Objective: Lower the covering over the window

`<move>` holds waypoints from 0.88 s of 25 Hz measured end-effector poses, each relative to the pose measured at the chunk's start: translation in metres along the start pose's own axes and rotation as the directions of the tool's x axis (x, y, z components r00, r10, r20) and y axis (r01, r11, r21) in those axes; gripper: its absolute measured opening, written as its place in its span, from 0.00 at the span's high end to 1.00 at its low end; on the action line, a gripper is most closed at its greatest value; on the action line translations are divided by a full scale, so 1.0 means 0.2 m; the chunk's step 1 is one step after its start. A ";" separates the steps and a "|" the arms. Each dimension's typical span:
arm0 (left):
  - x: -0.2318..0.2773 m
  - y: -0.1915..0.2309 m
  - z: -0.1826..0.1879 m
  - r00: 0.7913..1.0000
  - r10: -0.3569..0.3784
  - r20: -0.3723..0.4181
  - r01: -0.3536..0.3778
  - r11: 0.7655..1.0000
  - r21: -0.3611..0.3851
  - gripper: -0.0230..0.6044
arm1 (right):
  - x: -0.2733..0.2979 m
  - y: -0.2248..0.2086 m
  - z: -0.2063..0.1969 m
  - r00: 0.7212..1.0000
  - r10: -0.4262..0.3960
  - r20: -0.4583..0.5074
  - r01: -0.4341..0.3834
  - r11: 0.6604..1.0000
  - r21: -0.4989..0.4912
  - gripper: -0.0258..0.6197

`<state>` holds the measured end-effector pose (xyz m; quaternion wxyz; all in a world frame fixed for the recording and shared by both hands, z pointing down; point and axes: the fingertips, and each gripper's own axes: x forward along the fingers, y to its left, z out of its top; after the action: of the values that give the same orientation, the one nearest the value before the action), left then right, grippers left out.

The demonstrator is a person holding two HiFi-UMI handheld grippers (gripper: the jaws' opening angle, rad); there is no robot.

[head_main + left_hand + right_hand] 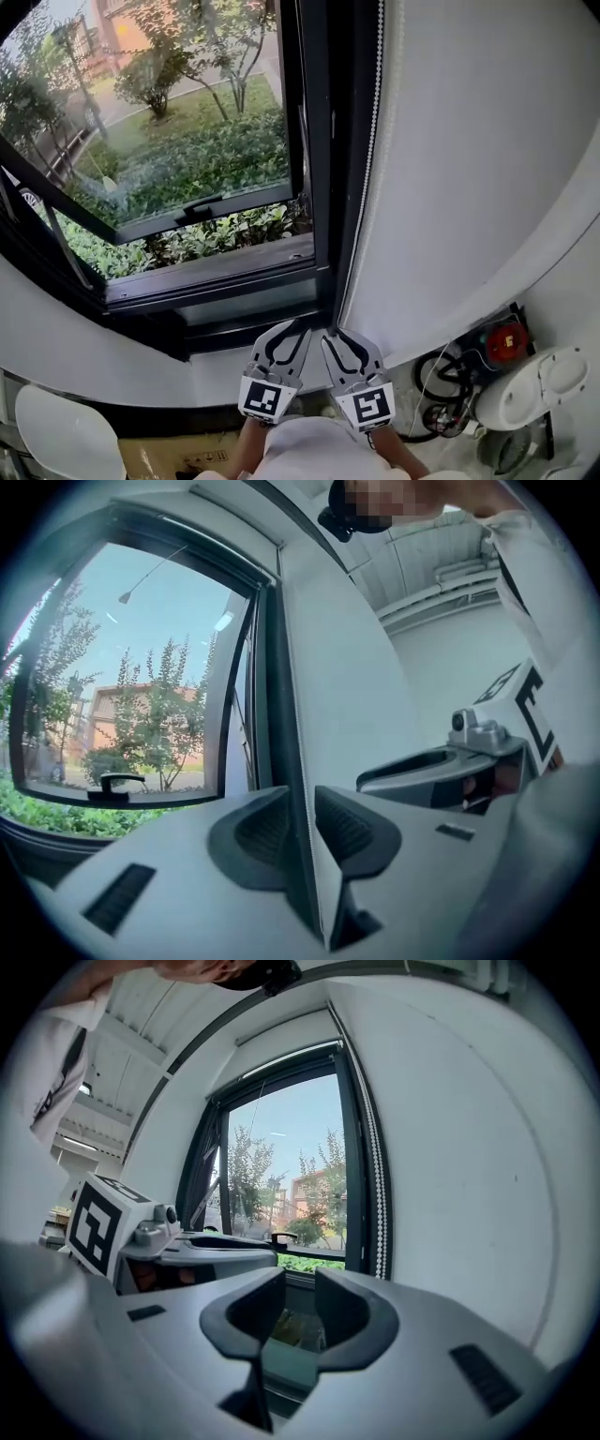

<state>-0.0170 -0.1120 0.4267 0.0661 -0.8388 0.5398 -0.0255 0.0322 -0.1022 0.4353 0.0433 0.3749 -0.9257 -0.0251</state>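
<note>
The dark-framed window (319, 141) shows bare glass and garden outside, its sash swung open. A white bead chain (373, 141) hangs down the frame's right side, against the white wall; in the right gripper view the bead chain (380, 1194) is right of my jaws and apart from them. My left gripper (292, 330) and right gripper (339, 336) are side by side below the sill, pointing level at the frame's lower right corner. The left gripper (300, 822) has a narrow gap with only the frame edge seen through it. The right gripper (300, 1307) is open and empty.
A black window handle (202, 206) sits on the open sash. A white chair (56, 431) and a cardboard box (178, 455) are at lower left. Black cables, a red device (506, 342) and a white appliance (534, 384) crowd the floor at lower right.
</note>
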 end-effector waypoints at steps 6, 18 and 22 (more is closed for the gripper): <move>0.17 0.02 -0.01 0.992 -0.122 0.020 0.122 0.993 -0.001 0.82 | 0.03 -0.09 -0.01 0.991 -0.131 -0.022 0.131 0.991 -0.003 0.82; 0.45 0.04 -0.12 0.975 -0.220 -0.037 0.219 0.975 -0.031 0.81 | 0.06 -0.19 -0.06 0.953 -0.292 -0.080 0.292 0.956 -0.023 0.82; 0.53 0.02 -0.13 0.969 -0.245 -0.038 0.245 0.969 -0.019 0.81 | 0.05 -0.22 -0.08 0.940 -0.329 -0.094 0.329 0.944 -0.020 0.82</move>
<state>0.0197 -0.2117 0.4485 0.0455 -0.8988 0.4336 -0.0462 0.0564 -0.1407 0.4481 0.0836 0.5250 -0.8469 -0.0158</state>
